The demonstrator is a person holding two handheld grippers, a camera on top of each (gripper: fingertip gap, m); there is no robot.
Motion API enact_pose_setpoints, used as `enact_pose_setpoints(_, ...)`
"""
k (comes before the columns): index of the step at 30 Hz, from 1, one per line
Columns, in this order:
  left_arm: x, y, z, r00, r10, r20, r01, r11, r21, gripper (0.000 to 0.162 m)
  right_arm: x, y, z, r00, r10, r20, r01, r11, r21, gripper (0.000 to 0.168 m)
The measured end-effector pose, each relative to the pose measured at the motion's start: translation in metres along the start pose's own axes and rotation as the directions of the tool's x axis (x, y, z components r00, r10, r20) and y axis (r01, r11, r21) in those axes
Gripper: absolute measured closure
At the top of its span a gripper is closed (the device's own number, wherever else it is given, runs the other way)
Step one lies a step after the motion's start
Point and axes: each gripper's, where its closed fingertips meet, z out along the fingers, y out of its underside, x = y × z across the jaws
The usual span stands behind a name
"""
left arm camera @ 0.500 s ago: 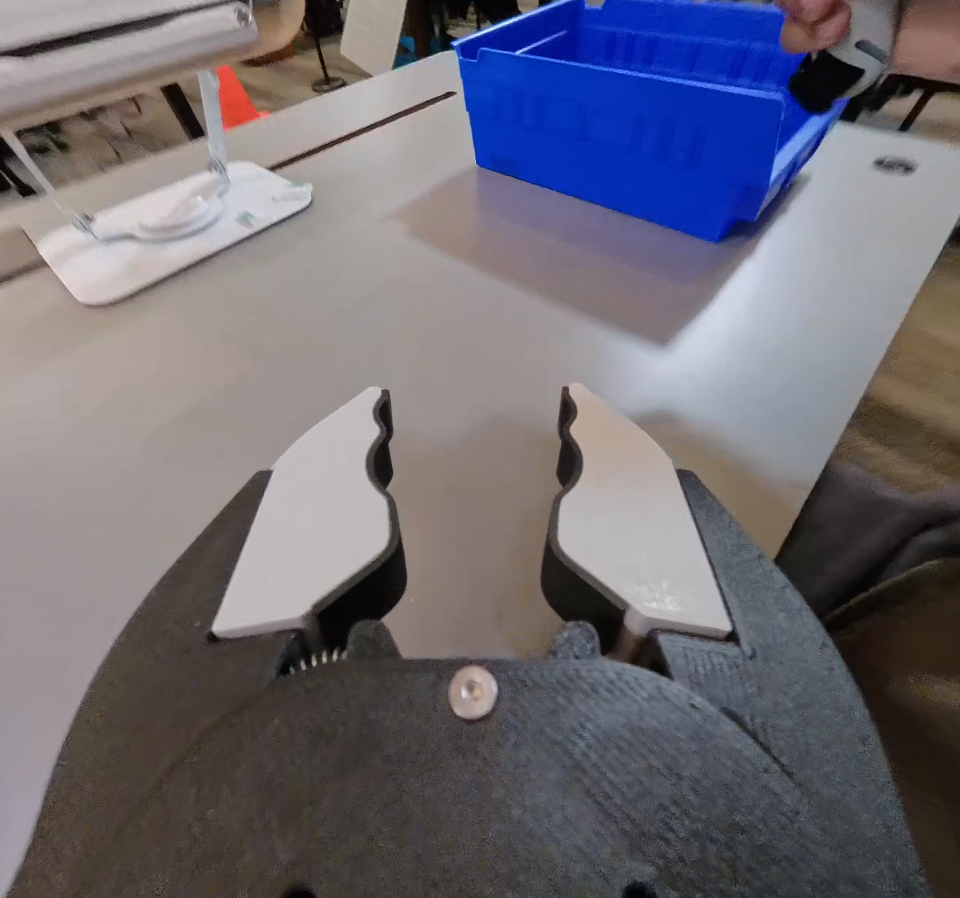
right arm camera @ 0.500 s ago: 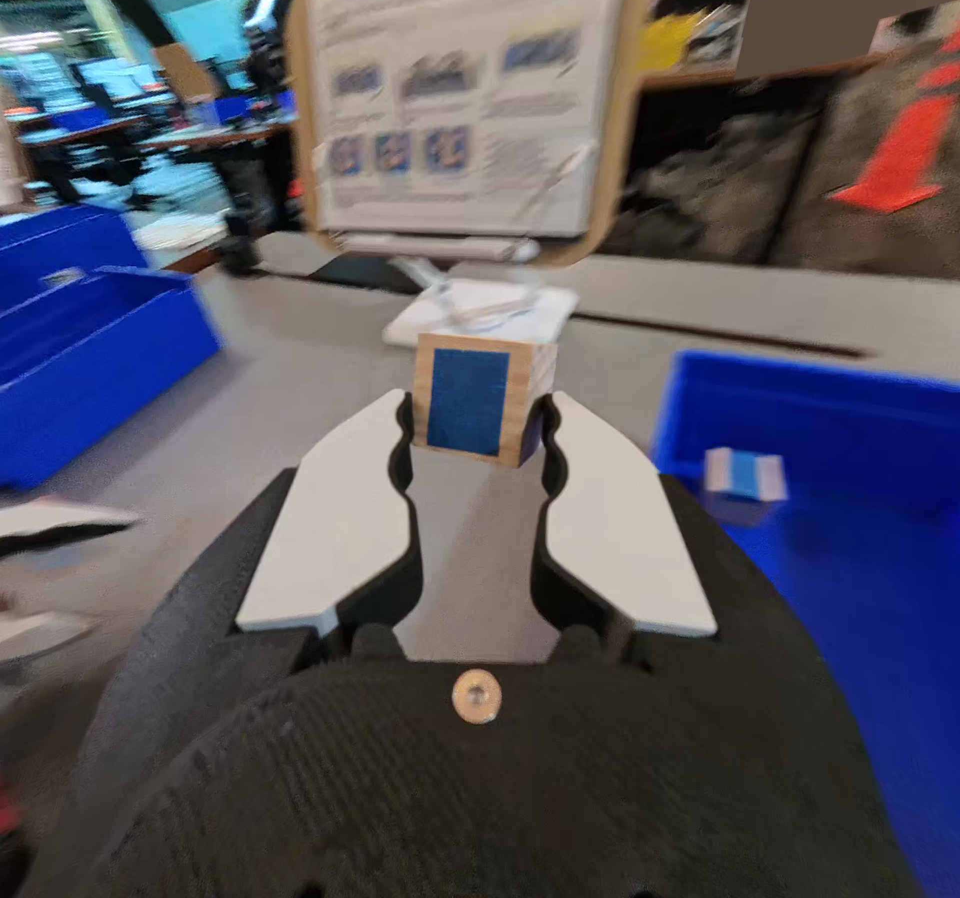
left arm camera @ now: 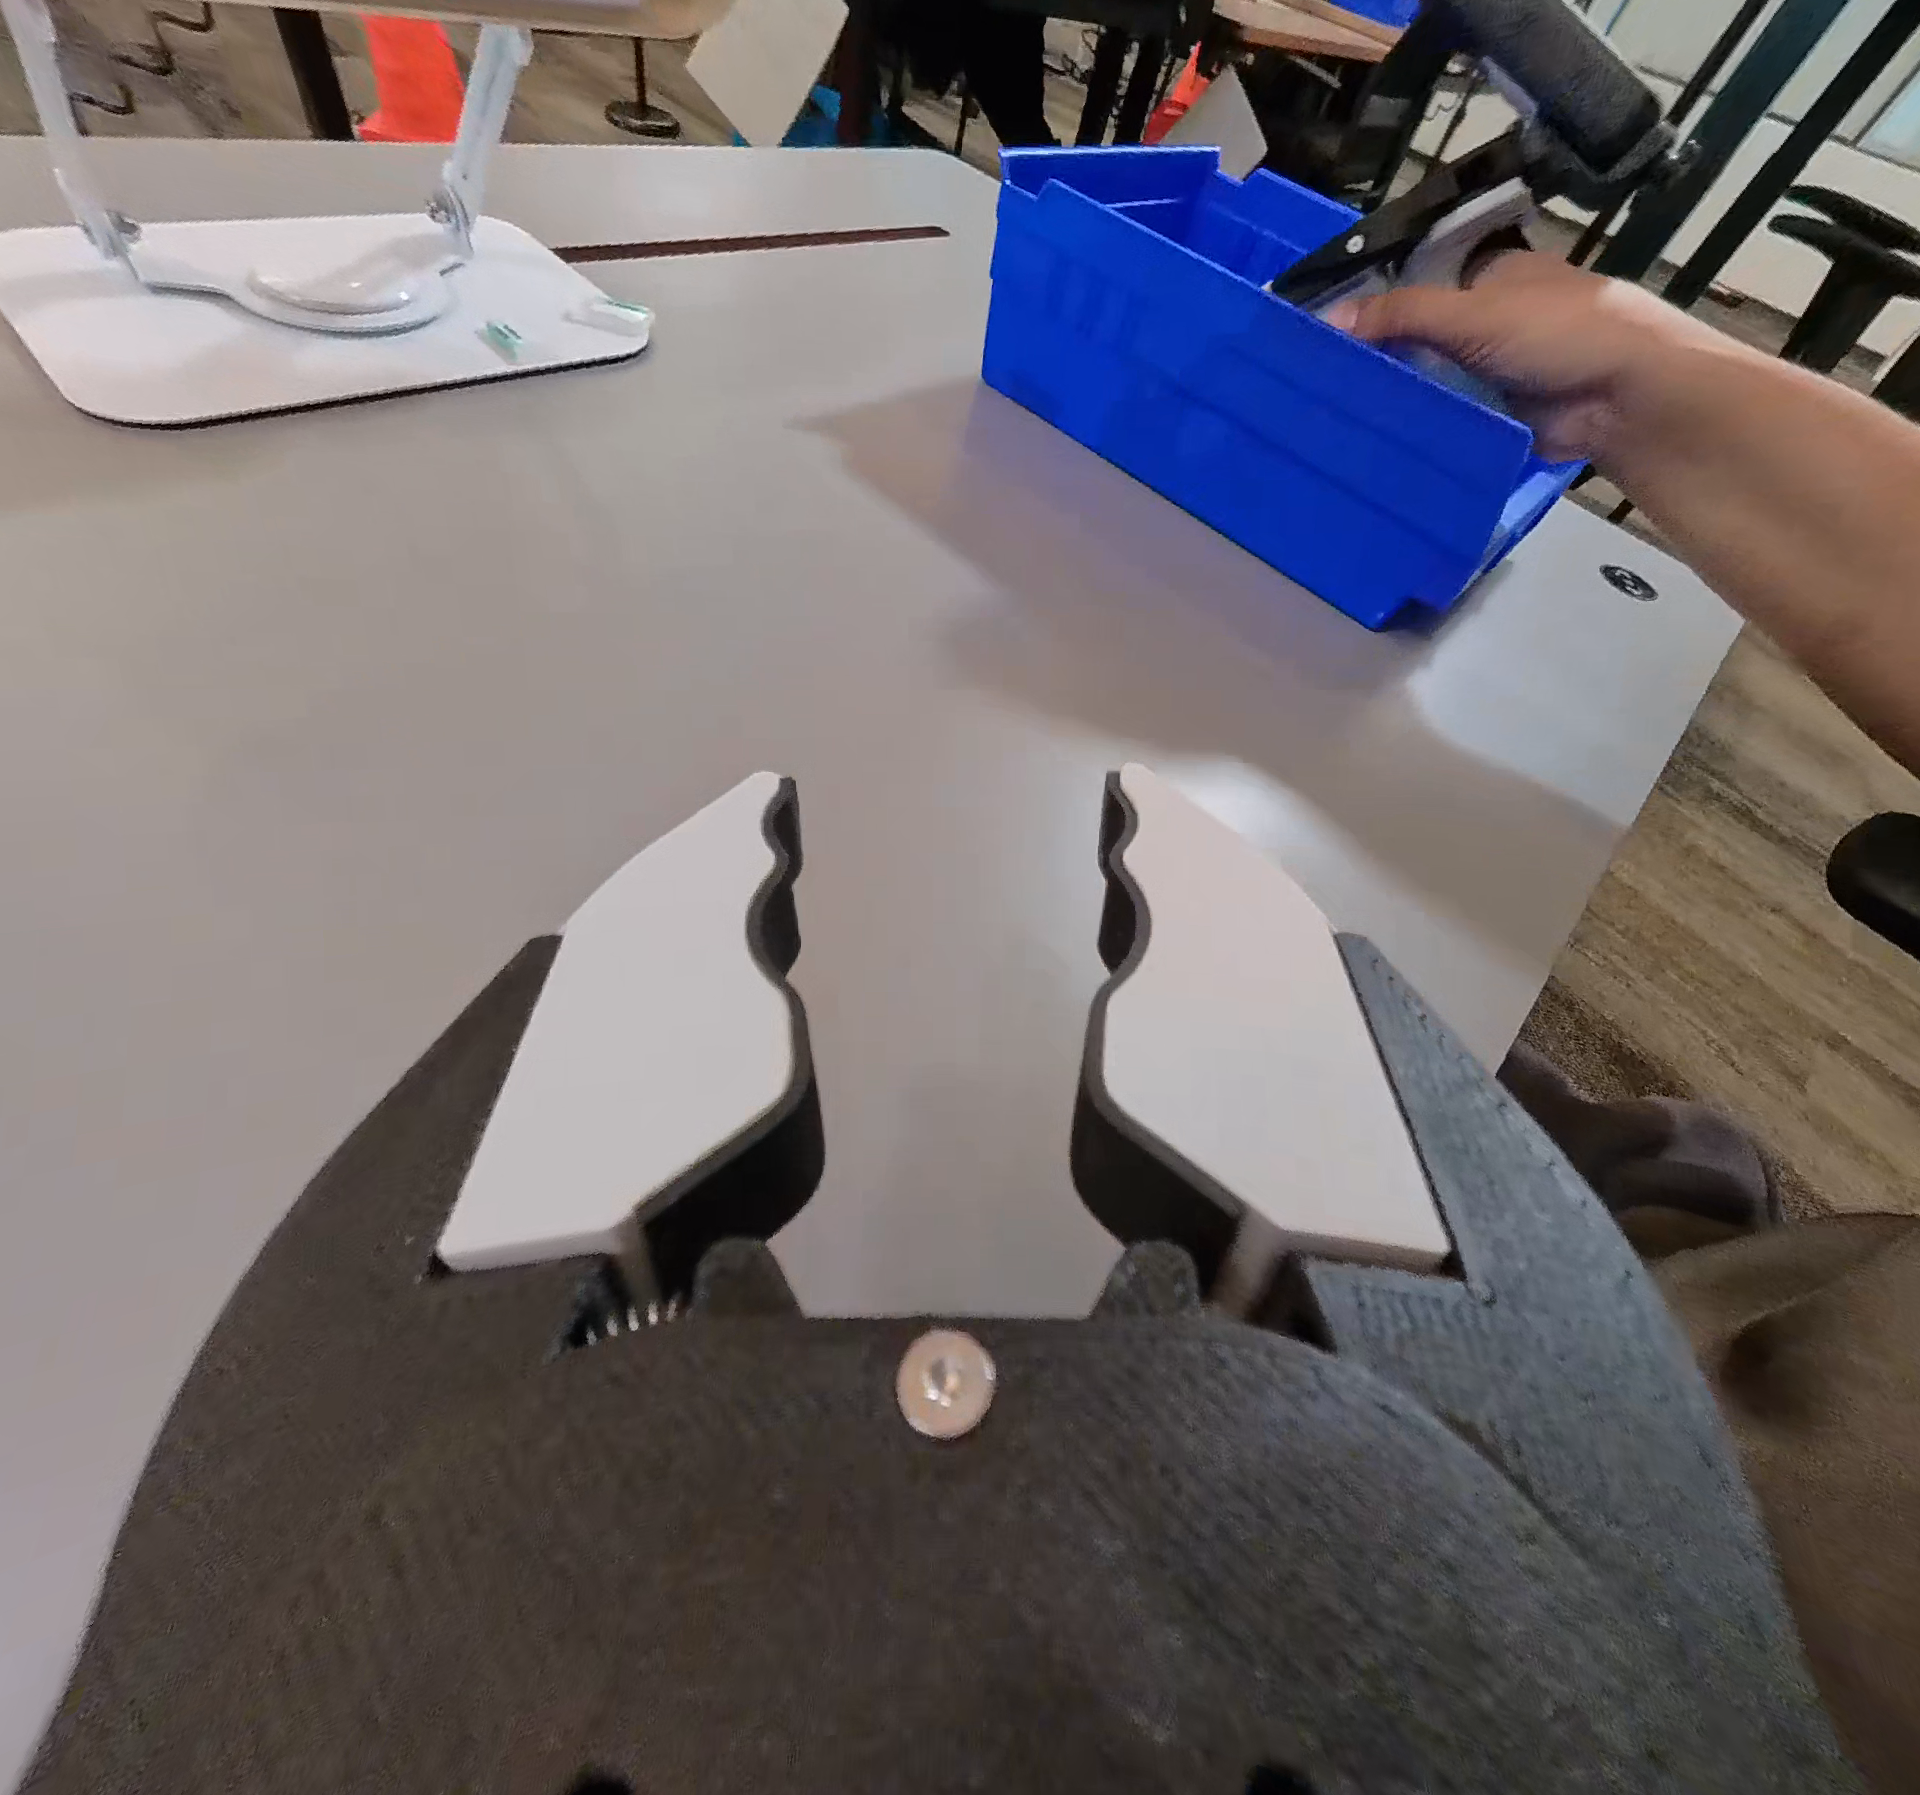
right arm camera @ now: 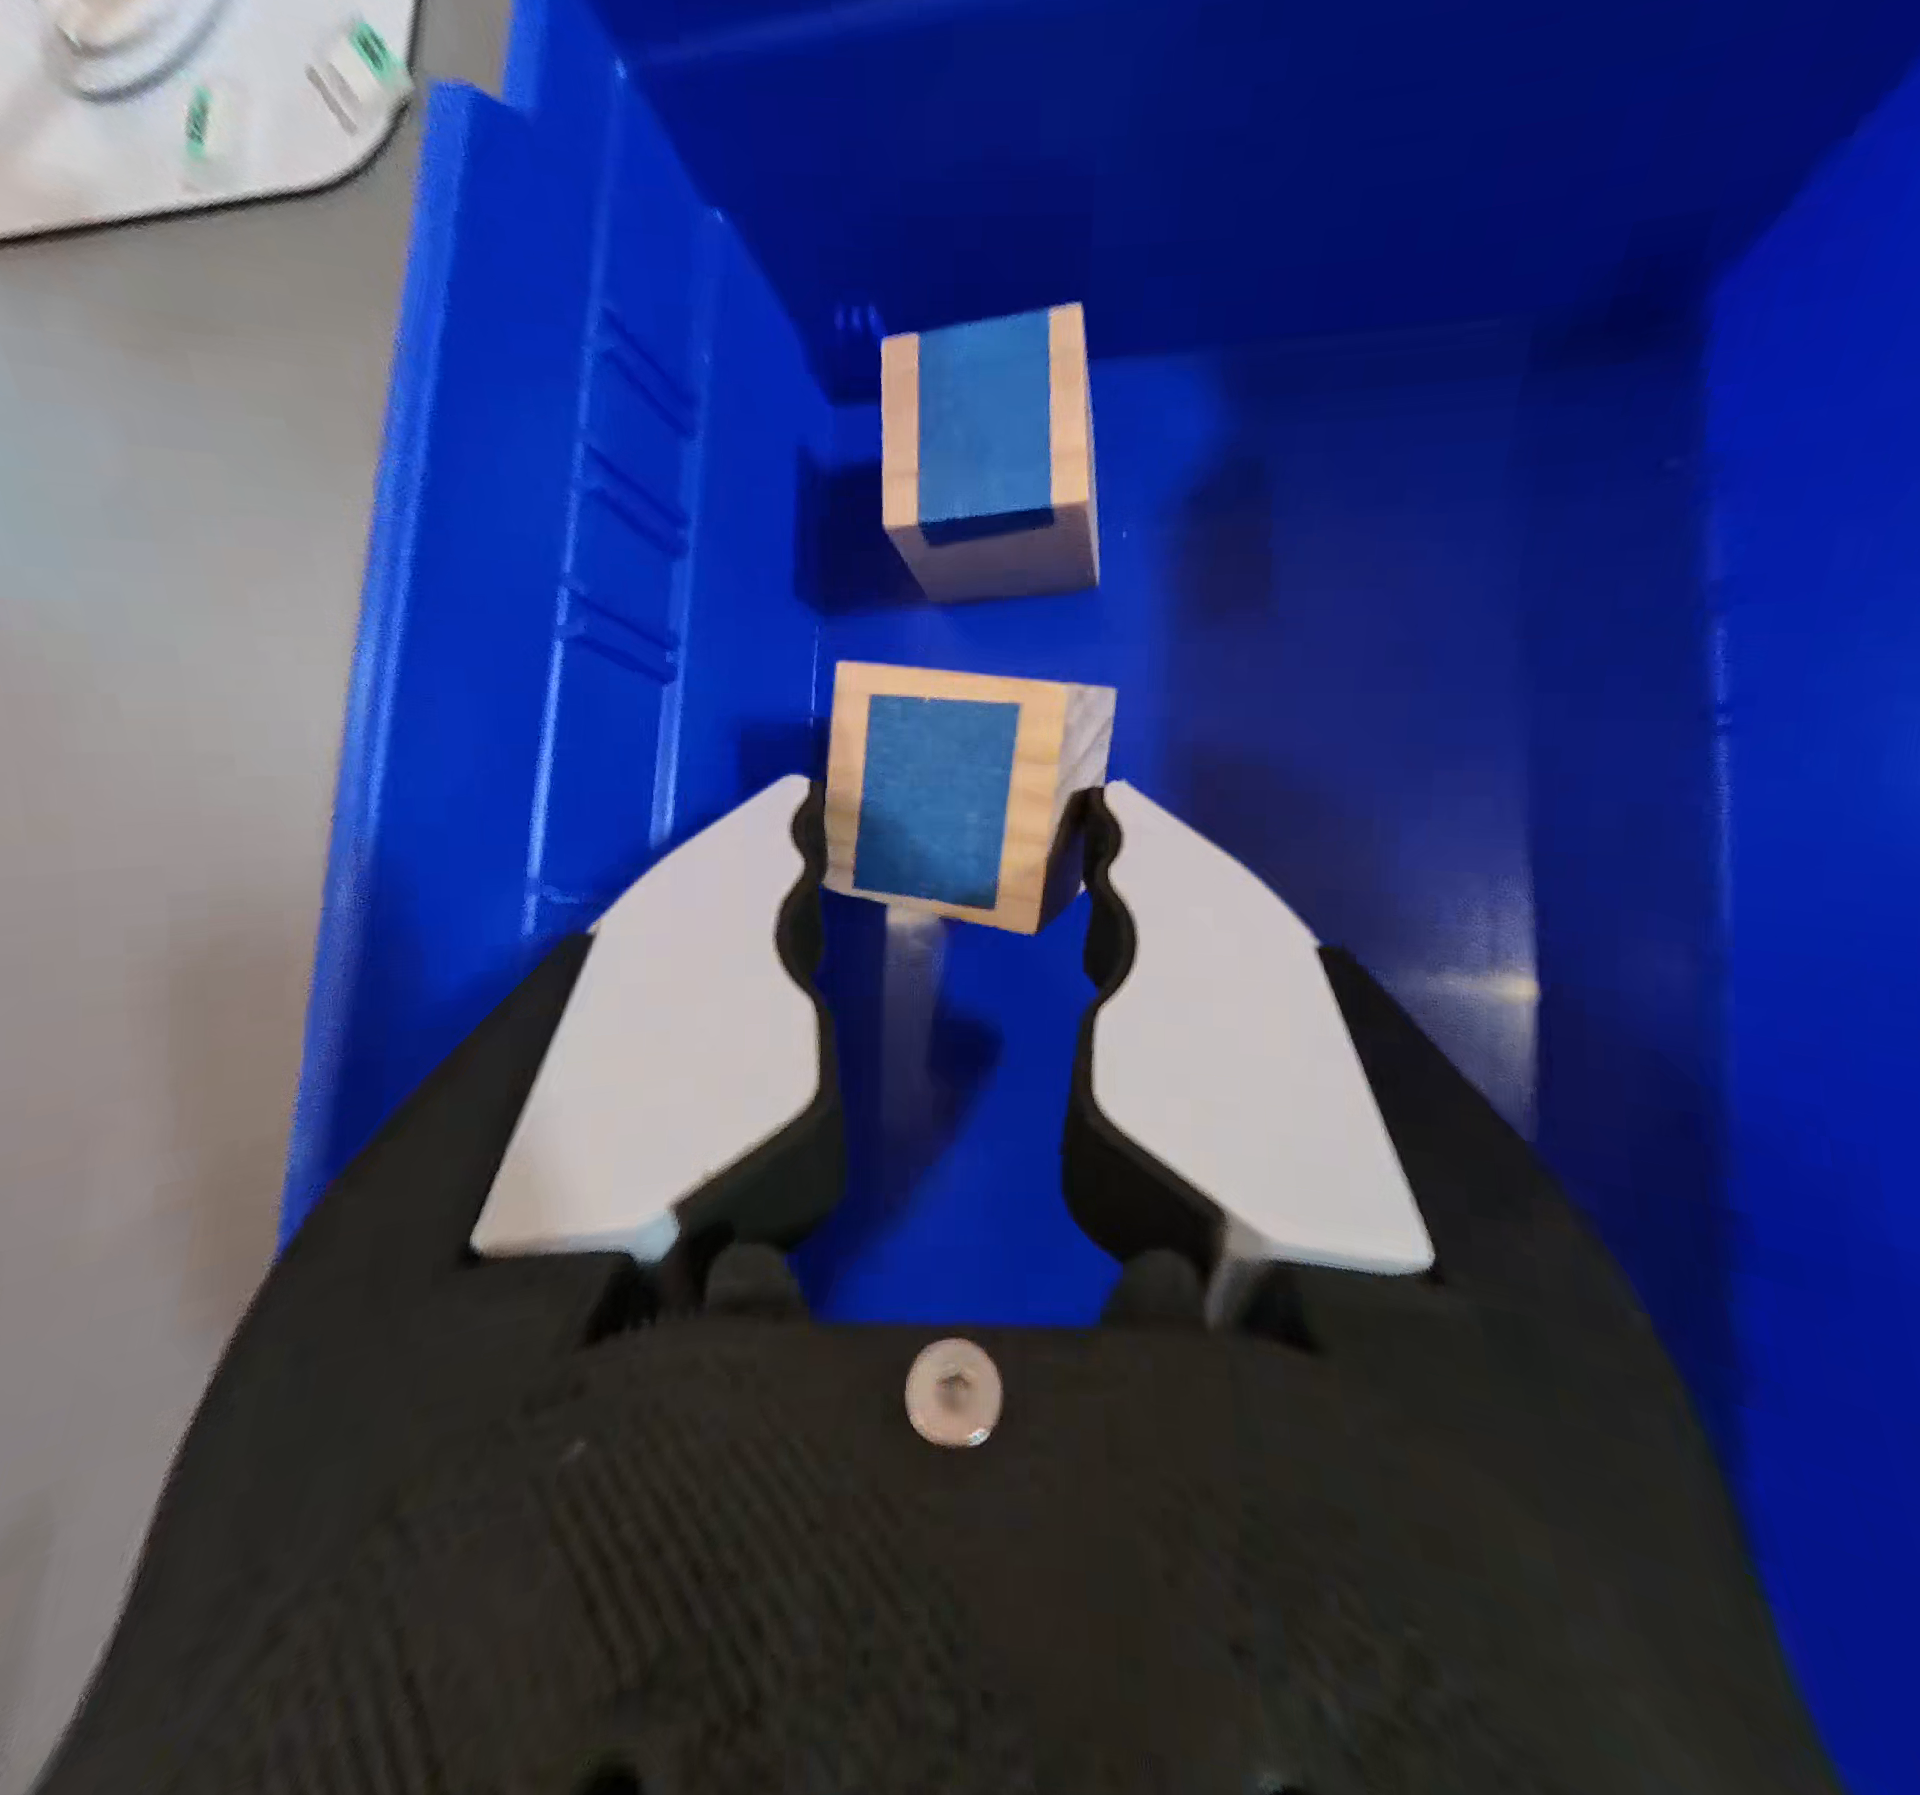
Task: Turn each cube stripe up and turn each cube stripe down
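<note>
Right wrist view has you looking down into the blue bin, so I'll place everything off that. Your right gripper is inside the bin, jaws closed narrow on a wooden cube, blue stripe facing the camera. It's pinched right at the fingertips, so not a deep hold. A second cube sits on the bin floor just past the held one, stripe up, close to the bin's left wall.

Over in the left wrist view, the grey table takes up most of it, with the bin toward its far right corner and a white stand base well to the bin's left. Your left gripper hangs over bare table near you, well apart from the bin, jaws wide and holding nothing.

My guess is you're about to set this cube down. I'd lower it until the bottom face sits flat on the bin floor before letting go, since a fingertip pinch can let it roll and lose the stripe side. Leave a gap from the second cube and the left wall so your jaws don't bump anything when they spread.
</note>
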Motion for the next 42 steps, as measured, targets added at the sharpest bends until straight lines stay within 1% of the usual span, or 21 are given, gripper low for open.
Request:
enact_pose_setpoints(2, 0.003, -0.002, 0.001, 1.000, 0.002, -0.007, -0.001, 1.000, 0.008, 0.108, 0.001, 0.006, 0.008, 1.000, -0.012, -0.010, 0.011, 0.999, -0.041, 0.119)
enact_pose_setpoints(5, 0.004, -0.005, -0.001, 1.000, -0.001, -0.009, 0.001, 1.000, 0.030, 0.110, 0.000, 0.005, 0.012, 1.000, -0.017, -0.015, 0.017, 0.999, -0.041, 0.119)
enact_pose_setpoints(10, 0.001, -0.002, 0.000, 1.000, -0.023, -0.013, 0.023, 1.000, 0.015, 0.109, -0.001, 0.008, 0.011, 1.000, -0.009, 0.014, 0.010, 0.998, -0.062, 0.119)
enact_pose_setpoints(14, 0.002, 0.000, 0.001, 0.999, -0.029, -0.022, 0.029, 1.000, 0.001, 0.108, -0.001, 0.007, 0.006, 0.999, 0.015, 0.033, -0.013, 0.998, -0.055, 0.123)
enact_pose_setpoints(18, 0.003, 0.001, 0.001, 1.000, -0.023, -0.022, 0.023, 1.000, 0.000, 0.107, -0.002, 0.002, -0.006, 0.998, 0.033, 0.056, -0.032, 0.999, -0.028, 0.114)
enact_pose_setpoints(20, 0.002, -0.001, 0.000, 1.000, -0.019, -0.016, 0.019, 1.000, 0.009, 0.108, -0.002, -0.014, -0.023, 0.998, 0.031, 0.056, -0.034, 0.998, 0.062, 0.115)
enact_pose_setpoints(22, 0.000, -0.005, -0.002, 1.000, -0.009, -0.001, 0.009, 0.999, 0.035, 0.110, -0.012, -0.041, -0.053, 0.997, 0.008, 0.079, -0.026, 0.974, 0.224, 0.116)
enact_pose_setpoints(23, -0.002, -0.007, -0.003, 1.000, -0.003, 0.009, 0.002, 0.999, 0.045, 0.110, -0.020, -0.055, -0.072, 0.996, -0.020, 0.084, -0.007, 0.950, 0.313, 0.117)
enact_pose_setpoints(25, -0.007, -0.010, -0.005, 0.999, 0.010, 0.034, -0.012, 0.998, 0.059, 0.110, -0.046, -0.073, -0.107, 0.991, -0.099, 0.085, 0.050, 0.893, 0.447, 0.122)
enact_pose_setpoints(27, -0.015, -0.013, -0.007, 0.998, 0.028, 0.059, -0.032, 0.997, 0.070, 0.111, -0.083, -0.078, -0.129, 0.979, -0.183, 0.091, 0.109, 0.842, 0.528, 0.134)
enact_pose_setpoints(28, -0.020, -0.017, -0.010, 0.996, 0.041, 0.079, -0.048, 0.996, 0.082, 0.113, -0.106, -0.075, -0.133, 0.967, -0.228, 0.112, 0.129, 0.822, 0.555, 0.135)
enact_pose_setpoints(30, -0.037, -0.027, -0.019, 0.986, 0.071, 0.152, -0.089, 0.989, 0.121, 0.114, -0.160, -0.059, -0.130, 0.924, -0.325, 0.199, 0.165, 0.811, 0.561, 0.134)
enact_pose_setpoints(33, -0.075, -0.045, -0.045, 0.950, 0.075, 0.302, -0.130, 0.978, 0.166, 0.112, -0.240, -0.020, -0.117, 0.820, -0.412, 0.397, 0.157, 0.829, 0.537, 0.129)
enact_pose_setpoints(35, -0.105, -0.065, -0.075, 0.894, 0.101, 0.436, -0.194, 0.965, 0.176, 0.107, -0.282, 0.012, -0.106, 0.740, -0.436, 0.511, 0.166, 0.856, 0.489, 0.127)
enact_pose_setpoints(37, -0.137, -0.090, -0.112, 0.807, 0.143, 0.573, -0.284, 0.945, 0.162, 0.104, -0.307, 0.043, -0.095, 0.685, -0.461, 0.564, 0.221, 0.869, 0.442, 0.123)
enact_pose_setpoints(39, -0.174, -0.116, -0.148, 0.719, 0.148, 0.679, -0.329, 0.933, 0.144, 0.108, -0.315, 0.064, -0.085, 0.669, -0.484, 0.564, 0.275, 0.866, 0.417, 0.123)
enact_pose_setpoints(40, -0.193, -0.126, -0.162, 0.692, 0.132, 0.710, -0.321, 0.937, 0.138, 0.110, -0.315, 0.071, -0.082, 0.666, -0.490, 0.563, 0.292, 0.865, 0.408, 0.123)
enact_pose_setpoints(41, -0.215, -0.133, -0.172, 0.682, 0.107, 0.724, -0.292, 0.947, 0.134, 0.111, -0.315, 0.074, -0.081, 0.667, -0.487, 0.564, 0.294, 0.868, 0.401, 0.123)
enact_pose_setpoints(42, -0.237, -0.134, -0.175, 0.690, 0.078, 0.719, -0.239, 0.963, 0.125, 0.111, -0.313, 0.076, -0.082, 0.670, -0.474, 0.572, 0.283, 0.875, 0.393, 0.124)
